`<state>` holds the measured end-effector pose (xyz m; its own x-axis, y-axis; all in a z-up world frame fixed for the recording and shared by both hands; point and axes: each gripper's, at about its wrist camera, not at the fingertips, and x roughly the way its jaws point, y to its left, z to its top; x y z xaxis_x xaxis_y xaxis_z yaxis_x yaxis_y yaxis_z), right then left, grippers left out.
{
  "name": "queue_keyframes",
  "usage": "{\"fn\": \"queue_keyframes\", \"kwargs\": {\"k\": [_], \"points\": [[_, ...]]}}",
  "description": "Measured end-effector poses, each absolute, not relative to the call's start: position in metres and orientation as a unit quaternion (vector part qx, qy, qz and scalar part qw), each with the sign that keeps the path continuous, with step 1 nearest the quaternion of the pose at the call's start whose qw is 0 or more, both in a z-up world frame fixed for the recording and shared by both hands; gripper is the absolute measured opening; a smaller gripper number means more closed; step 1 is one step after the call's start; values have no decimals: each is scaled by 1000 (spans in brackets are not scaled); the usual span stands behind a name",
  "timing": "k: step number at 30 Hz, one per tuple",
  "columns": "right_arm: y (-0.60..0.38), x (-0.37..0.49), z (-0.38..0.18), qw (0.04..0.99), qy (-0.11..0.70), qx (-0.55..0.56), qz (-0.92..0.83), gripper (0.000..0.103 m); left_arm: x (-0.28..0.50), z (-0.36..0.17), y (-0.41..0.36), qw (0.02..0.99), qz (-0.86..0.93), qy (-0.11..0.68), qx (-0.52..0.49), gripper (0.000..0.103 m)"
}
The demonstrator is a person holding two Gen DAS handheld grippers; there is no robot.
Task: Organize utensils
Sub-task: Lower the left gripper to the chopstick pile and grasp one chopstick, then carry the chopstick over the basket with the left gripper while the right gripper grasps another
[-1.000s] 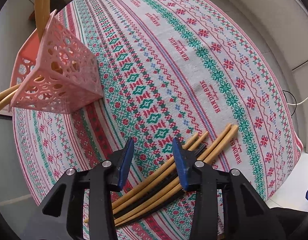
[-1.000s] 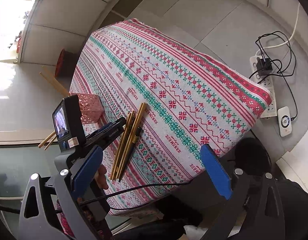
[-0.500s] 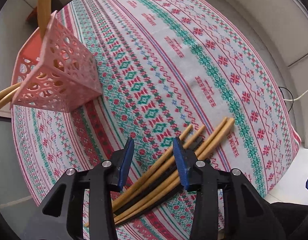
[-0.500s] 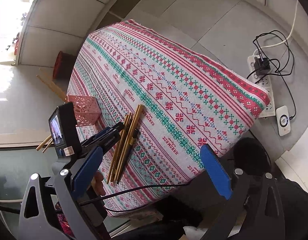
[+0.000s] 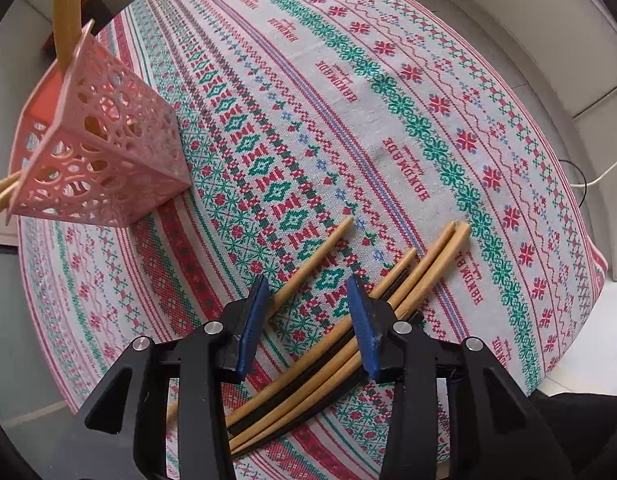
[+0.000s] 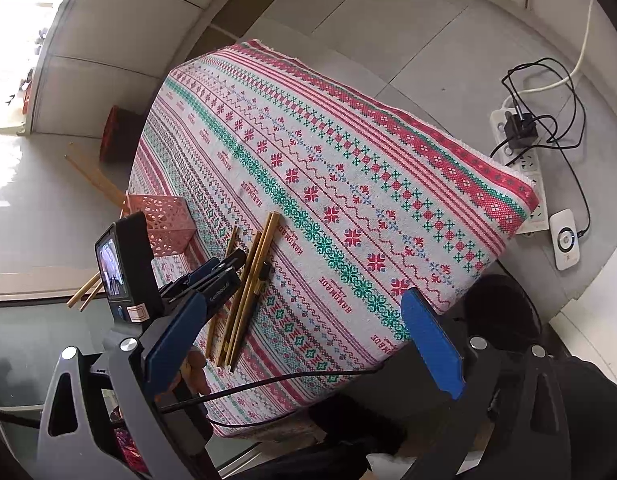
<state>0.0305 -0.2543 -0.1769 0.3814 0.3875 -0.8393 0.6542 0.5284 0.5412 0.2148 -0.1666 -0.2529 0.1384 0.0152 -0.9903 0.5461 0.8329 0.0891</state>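
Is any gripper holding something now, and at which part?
Nothing is held. The left gripper is open over the chopsticks; one chopstick lies against its left finger. The right gripper is open, empty.

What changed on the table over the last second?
One bamboo chopstick has been pushed away from the chopstick bundle, swinging toward the pink basket; it now lies against the outer side of one finger of the left gripper, not between the jaws. The left gripper is still open, nothing grasped. The right gripper stays open, off the table. Basket and tablecloth unchanged.
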Motion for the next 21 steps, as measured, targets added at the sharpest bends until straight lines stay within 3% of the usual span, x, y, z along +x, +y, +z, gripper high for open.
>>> {"fn": "queue_keyframes", "kwargs": {"k": [6,11,13,15,17,21], "points": [[-255,35,-184,680,549,471,-118,95,230,-254,-146,730,-205,623,191,14],[-248,58,-200,682,556,452,-146,94,215,-232,-127,765,-197,572,221,10],[-239,74,-211,684,565,438,-146,88,205,-215,-117,779,-200,552,222,9],[-228,86,-221,679,578,434,-129,67,191,-189,-101,798,-201,524,217,7],[-213,93,-229,672,594,428,-112,57,176,-166,-88,817,-199,501,206,6],[-187,97,-233,667,607,422,-94,48,154,-127,-70,845,-192,462,190,5]]}}
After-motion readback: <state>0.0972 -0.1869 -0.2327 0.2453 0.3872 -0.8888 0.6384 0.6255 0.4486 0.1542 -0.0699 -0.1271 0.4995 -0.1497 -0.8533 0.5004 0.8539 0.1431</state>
